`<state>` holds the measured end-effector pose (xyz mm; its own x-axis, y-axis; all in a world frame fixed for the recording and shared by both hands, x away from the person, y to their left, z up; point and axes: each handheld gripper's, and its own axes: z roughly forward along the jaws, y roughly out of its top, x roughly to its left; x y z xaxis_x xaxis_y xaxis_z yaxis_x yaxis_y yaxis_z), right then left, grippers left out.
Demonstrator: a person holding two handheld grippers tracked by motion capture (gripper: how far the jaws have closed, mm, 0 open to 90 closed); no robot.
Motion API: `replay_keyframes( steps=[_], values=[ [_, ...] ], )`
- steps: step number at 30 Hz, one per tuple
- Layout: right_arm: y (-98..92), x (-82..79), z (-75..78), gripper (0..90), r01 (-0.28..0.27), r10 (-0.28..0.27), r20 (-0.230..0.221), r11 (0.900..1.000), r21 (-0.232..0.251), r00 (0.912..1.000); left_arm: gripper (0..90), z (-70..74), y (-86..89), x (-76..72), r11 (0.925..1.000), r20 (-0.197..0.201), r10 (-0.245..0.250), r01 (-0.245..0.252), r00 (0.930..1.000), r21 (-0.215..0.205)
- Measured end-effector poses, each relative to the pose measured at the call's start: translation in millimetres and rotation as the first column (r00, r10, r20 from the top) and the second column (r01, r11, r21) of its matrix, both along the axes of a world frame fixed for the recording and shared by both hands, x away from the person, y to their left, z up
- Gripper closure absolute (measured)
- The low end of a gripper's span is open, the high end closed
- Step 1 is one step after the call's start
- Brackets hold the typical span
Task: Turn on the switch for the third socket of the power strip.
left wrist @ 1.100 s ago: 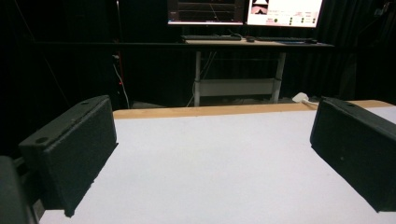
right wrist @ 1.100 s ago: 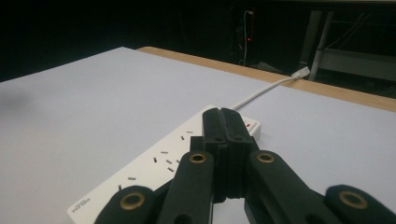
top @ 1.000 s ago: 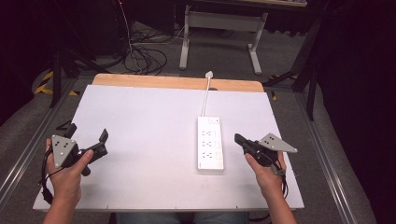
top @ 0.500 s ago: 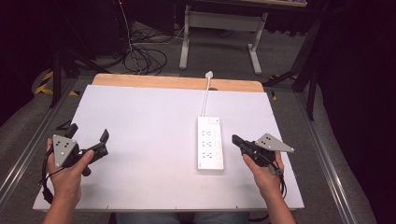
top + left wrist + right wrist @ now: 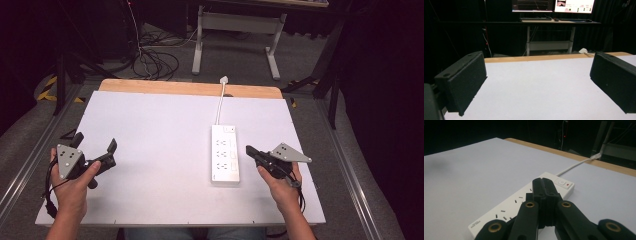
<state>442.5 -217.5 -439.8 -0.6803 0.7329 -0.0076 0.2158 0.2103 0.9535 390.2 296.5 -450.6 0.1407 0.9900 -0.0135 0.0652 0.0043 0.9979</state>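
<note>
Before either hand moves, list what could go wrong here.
1. The right tongs are shut, pointed at the power strip; pushing forward may shove it sideways instead of pressing its switch.
2. Its cord runs over the table's far edge; dragging the strip could pull it taut.
3. The left tongs, open, are too far away to steady it.

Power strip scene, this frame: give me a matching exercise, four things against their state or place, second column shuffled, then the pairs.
Things:
1. left tool
2. right tool
3. power strip
4. white cable

States or places:
A. jaws pressed together, empty, beside the strip
B. lies flat on the white table, sockets up
C. jaws wide apart, nothing between them
D. runs from the strip's switch end over the wooden far edge

Pairs: 1-C, 2-A, 3-B, 4-D
</note>
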Motion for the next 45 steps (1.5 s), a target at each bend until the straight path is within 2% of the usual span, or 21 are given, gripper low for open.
replay_keyframes(
  steps=[30, 45],
  values=[
    [12.1, 2.8, -6.4, 90.0, -0.042, 0.039, -0.053, 0.998, -0.054, 0.9979, 1.2, -0.5, -0.3, 0.7, 0.9999, -0.004, -0.004, 0.004, 1.0, 0.01],
    [14.2, 4.8, -9.7, 90.0, -0.054, 0.049, -0.075, 0.996, -0.07, 0.996, 1.2, -0.5, 1.2, 0.5, 1.0, -0.003, -0.002, 0.002, 1.0, -0.004]
  ],
)
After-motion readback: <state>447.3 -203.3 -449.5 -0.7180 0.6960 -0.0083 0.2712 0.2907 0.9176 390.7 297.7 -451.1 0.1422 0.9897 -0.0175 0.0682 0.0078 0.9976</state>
